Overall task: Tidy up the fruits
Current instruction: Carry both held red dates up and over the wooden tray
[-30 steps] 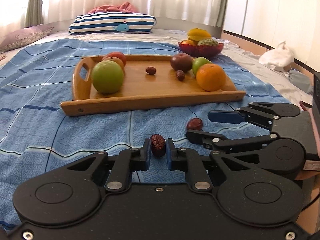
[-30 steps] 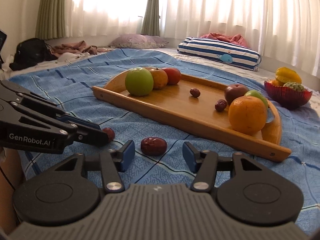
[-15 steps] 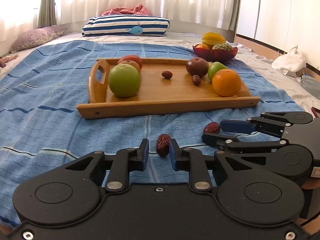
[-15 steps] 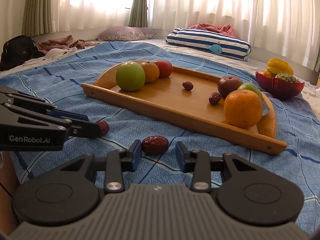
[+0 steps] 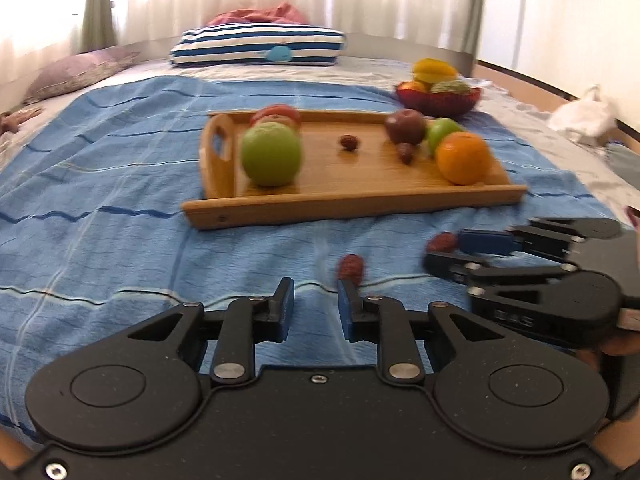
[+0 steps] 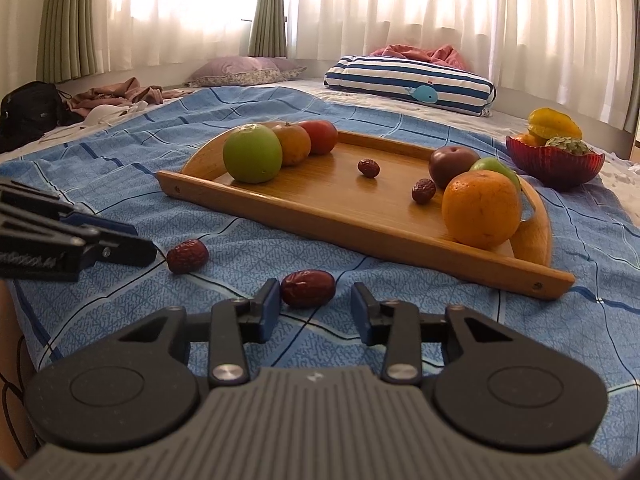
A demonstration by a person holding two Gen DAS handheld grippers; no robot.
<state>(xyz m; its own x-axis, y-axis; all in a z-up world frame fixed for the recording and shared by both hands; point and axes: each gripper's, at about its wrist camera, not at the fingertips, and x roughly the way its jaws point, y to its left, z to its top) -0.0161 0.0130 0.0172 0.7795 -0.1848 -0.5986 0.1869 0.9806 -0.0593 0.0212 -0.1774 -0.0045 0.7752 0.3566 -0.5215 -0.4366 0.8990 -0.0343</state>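
Dates are our concern now: two loose red dates lie on the blue bedspread just off the near long edge of the wooden tray, which already carries a green apple, an orange, other fruit and two more dates. Our right gripper stands open with nothing held; its date lies just ahead of the fingertips, closer to the left finger. To do this well, we should push forward until the date sits between the pads, centre it, then close gently across its short width, since it looks soft and could roll. Our left gripper is also open and empty, and its date rests on the bedspread just beyond the right fingertip rather than in the gap. Compared with a second ago, our left gripper has let go: it then pinched that date between nearly closed jaws, and has since widened and drawn back. Our right gripper has narrowed somewhat and moved closer to its date.
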